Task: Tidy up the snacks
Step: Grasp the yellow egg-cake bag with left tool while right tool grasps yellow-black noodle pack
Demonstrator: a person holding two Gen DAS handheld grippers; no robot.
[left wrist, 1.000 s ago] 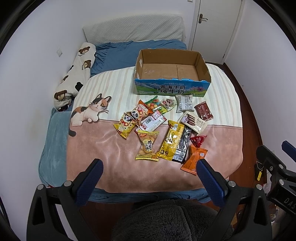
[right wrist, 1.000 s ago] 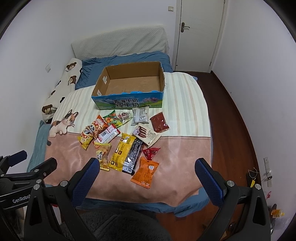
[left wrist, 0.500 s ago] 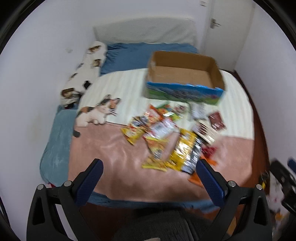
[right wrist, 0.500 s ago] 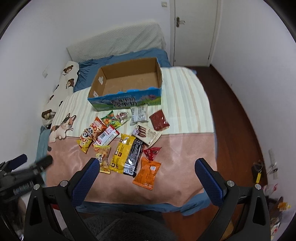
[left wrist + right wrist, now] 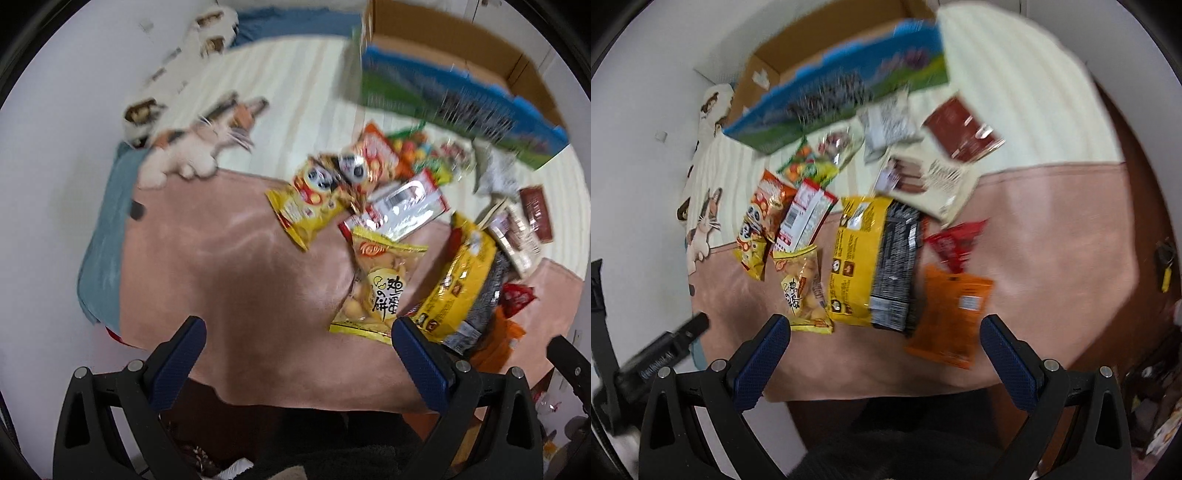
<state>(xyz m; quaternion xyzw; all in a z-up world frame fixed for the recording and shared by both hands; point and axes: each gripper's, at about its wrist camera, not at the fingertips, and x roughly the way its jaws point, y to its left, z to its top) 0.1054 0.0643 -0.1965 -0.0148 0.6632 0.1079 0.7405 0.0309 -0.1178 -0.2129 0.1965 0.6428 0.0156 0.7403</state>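
Several snack packets lie on the bed in front of an open cardboard box [image 5: 458,85] [image 5: 842,92]. Among them are a yellow egg-biscuit bag [image 5: 380,288] [image 5: 803,288], a long yellow bag [image 5: 458,284] [image 5: 855,258], an orange packet [image 5: 951,314] and a panda-print bag [image 5: 314,195]. My left gripper [image 5: 297,343] is open and empty above the pink blanket, left of the egg-biscuit bag. My right gripper [image 5: 884,341] is open and empty, just short of the yellow, black and orange packets. Both views are blurred.
A cat-print cushion [image 5: 199,147] lies left of the snacks. A bear-print pillow [image 5: 210,22] lies along the left wall. The blanket's front edge [image 5: 314,400] is close below the grippers. Wooden floor [image 5: 1145,184] lies right of the bed.
Both grippers have moved forward and down toward the snacks, which now look much larger. The jaws have stayed open. The snacks have not moved.
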